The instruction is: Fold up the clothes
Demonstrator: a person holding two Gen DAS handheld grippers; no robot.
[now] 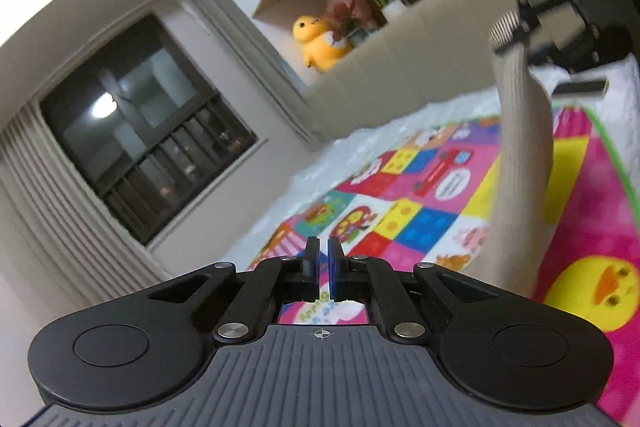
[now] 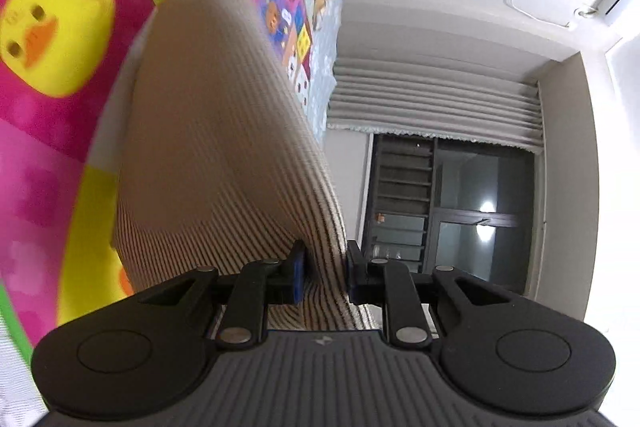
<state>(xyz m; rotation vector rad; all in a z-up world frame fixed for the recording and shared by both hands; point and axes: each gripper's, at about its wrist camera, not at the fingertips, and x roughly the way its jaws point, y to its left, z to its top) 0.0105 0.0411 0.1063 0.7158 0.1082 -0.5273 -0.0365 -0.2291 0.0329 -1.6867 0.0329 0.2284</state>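
**One-sided hold on a hanging garment**

The right tongs are clenched on an edge of the striped beige garment, lifted clear so that it hangs in a long drape down to the colourful mat on the bed. The left tongs hold nothing, their pads nearly together, and sit well apart from the cloth, low over the mat.

The risk, as I see it, is the single pinch: the ribbed knit could slip out under its own weight, or twist as it swings, so the fold lands crooked. The left tongs would need to part before they can catch a second corner; closing on the mat instead would drag it.
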